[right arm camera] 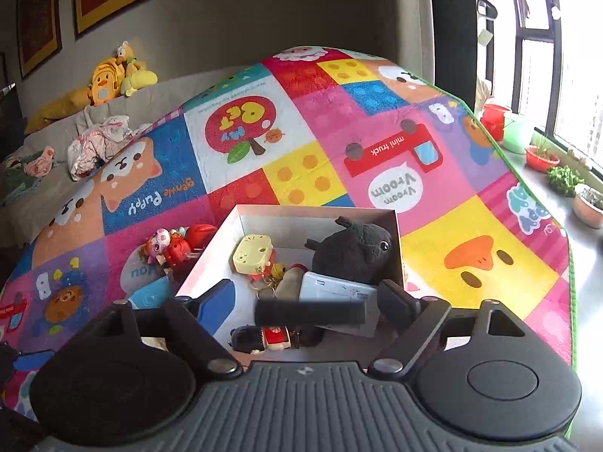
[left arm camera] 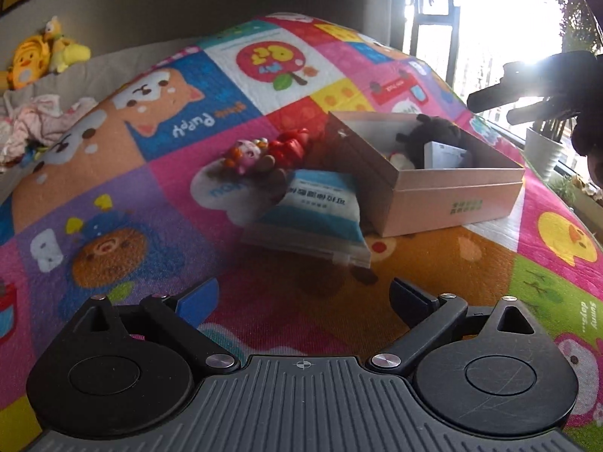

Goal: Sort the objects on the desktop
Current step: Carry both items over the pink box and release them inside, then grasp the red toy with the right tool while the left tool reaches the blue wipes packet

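A patchwork play mat (right arm camera: pixel 377 120) was spread under everything, ahead of both sets of jaws; "Gentle Puppy", "mini truck" and "Vroom Vroom" could be read on it upside down. Beyond its far edge a grey sofa (right arm camera: pixel 56 139) was seen, with a yellow duck backpack (right arm camera: pixel 103 81) and crumpled clothes (right arm camera: pixel 98 143) on it, and framed pictures on the wall were cut off by the frame.

An open pale cardboard box (left arm camera: pixel 452 192) was set on the mat, ahead and to the right of the left jaws and directly under the right ones. Green print on its side was too small to be read. Inside, a black plush bird (right arm camera: pixel 354 248) was leaned at the far right, partly covered by a white boxy object (right arm camera: pixel 335 290) that could not be identified. A cream square toy (right arm camera: pixel 252 256), a bunch of keyrings and a small red-and-white car (right arm camera: pixel 277 339) were also seen there, half hidden.

A dark, blurred bar (right arm camera: pixel 309 310) was seen between the right fingers; whether it was touched by a pad could not be told. The right gripper (right arm camera: pixel 307 301) was held wide, nothing clamped.

A blue-and-white zip pouch (left arm camera: pixel 316 211) lay straight ahead of the left gripper (left arm camera: pixel 305 297), apart from it and touching the box's left side; its print was inverted and unclear. Behind it, a pink figure (left arm camera: pixel 245 154) and a red toy (left arm camera: pixel 292 145) were grouped. The left jaws were spread wide and empty.
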A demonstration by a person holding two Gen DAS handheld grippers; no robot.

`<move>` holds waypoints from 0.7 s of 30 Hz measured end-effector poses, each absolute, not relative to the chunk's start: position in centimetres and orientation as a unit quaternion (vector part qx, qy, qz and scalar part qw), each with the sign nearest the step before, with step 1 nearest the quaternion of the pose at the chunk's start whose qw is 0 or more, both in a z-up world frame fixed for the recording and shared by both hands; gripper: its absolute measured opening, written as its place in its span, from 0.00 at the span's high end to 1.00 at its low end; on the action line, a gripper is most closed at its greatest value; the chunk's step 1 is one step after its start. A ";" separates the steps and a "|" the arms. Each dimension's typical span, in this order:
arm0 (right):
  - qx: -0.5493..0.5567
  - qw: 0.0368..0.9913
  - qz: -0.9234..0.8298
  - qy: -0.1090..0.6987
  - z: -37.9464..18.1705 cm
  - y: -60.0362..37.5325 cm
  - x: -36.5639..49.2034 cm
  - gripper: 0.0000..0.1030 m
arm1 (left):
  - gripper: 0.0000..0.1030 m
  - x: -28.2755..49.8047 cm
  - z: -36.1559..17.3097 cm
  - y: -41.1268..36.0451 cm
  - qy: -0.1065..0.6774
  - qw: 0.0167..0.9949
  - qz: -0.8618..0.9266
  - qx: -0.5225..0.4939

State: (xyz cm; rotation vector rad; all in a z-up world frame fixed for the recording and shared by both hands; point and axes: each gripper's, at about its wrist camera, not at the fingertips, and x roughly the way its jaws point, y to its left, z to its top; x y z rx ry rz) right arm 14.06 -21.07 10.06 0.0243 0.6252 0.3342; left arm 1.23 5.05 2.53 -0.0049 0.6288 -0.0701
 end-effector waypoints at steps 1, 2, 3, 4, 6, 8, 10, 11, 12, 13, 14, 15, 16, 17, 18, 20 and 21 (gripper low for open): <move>0.013 0.938 0.165 0.304 10.3 -21.0 13.9 0.18 | 0.02 1.3 2.4 5.2 0.310 0.950 -0.035 -0.005; 0.012 0.939 0.165 0.302 10.5 -20.9 13.8 0.18 | 0.02 1.5 2.3 5.3 0.312 0.949 -0.037 -0.006; 0.007 0.940 0.163 0.300 10.8 -20.7 13.6 0.17 | 0.02 1.7 2.2 5.2 0.313 0.949 -0.041 -0.005; 0.002 0.940 0.161 0.300 10.8 -20.4 13.6 0.17 | 0.02 2.1 2.3 4.9 0.310 0.950 -0.047 -0.002; -0.008 0.940 0.155 0.305 10.8 -19.8 13.5 0.17 | 0.02 3.0 2.5 4.1 0.293 0.954 -0.057 0.016; -0.017 0.939 0.156 0.306 10.7 -19.2 13.1 0.17 | 0.02 4.5 2.6 3.2 0.277 0.958 -0.055 0.041; -0.029 0.936 0.171 0.305 10.7 -18.3 12.4 0.17 | 0.02 6.3 2.5 2.7 0.276 0.958 -0.046 0.057; -0.034 0.936 0.177 0.303 10.7 -17.9 12.0 0.17 | 0.02 7.3 2.3 2.5 0.279 0.957 -0.045 0.061; -0.039 0.936 0.184 0.299 10.9 -17.4 11.6 0.17 | 0.02 7.9 2.2 2.4 0.283 0.956 -0.045 0.063; -0.042 0.935 0.190 0.296 11.1 -17.0 11.4 0.17 | 0.03 8.4 2.0 2.4 0.285 0.955 -0.044 0.064; -0.045 0.934 0.198 0.294 11.5 -16.6 11.3 0.17 | 0.03 8.7 1.9 2.4 0.287 0.955 -0.044 0.064; -0.046 0.933 0.205 0.294 11.9 -16.0 11.4 0.17 | 0.05 8.8 1.7 2.4 0.287 0.955 -0.044 0.062; -0.047 0.931 0.212 0.295 12.3 -15.3 11.6 0.17 | 0.06 8.7 1.6 2.4 0.287 0.955 -0.046 0.060; -0.050 0.928 0.221 0.296 12.6 -14.5 12.1 0.17 | 0.19 8.6 1.5 2.5 0.286 0.955 -0.047 0.061; -0.054 0.925 0.231 0.297 12.9 -13.6 12.7 0.17 | 0.27 8.4 1.4 2.4 0.284 0.956 -0.044 0.063; -0.063 0.917 0.248 0.307 13.1 -11.1 14.6 0.17 | 0.41 7.9 1.5 2.6 0.274 0.958 -0.047 0.065; -0.068 0.912 0.253 0.315 13.0 -9.8 15.6 0.17 | 0.47 7.6 1.6 2.8 0.274 0.958 -0.048 0.064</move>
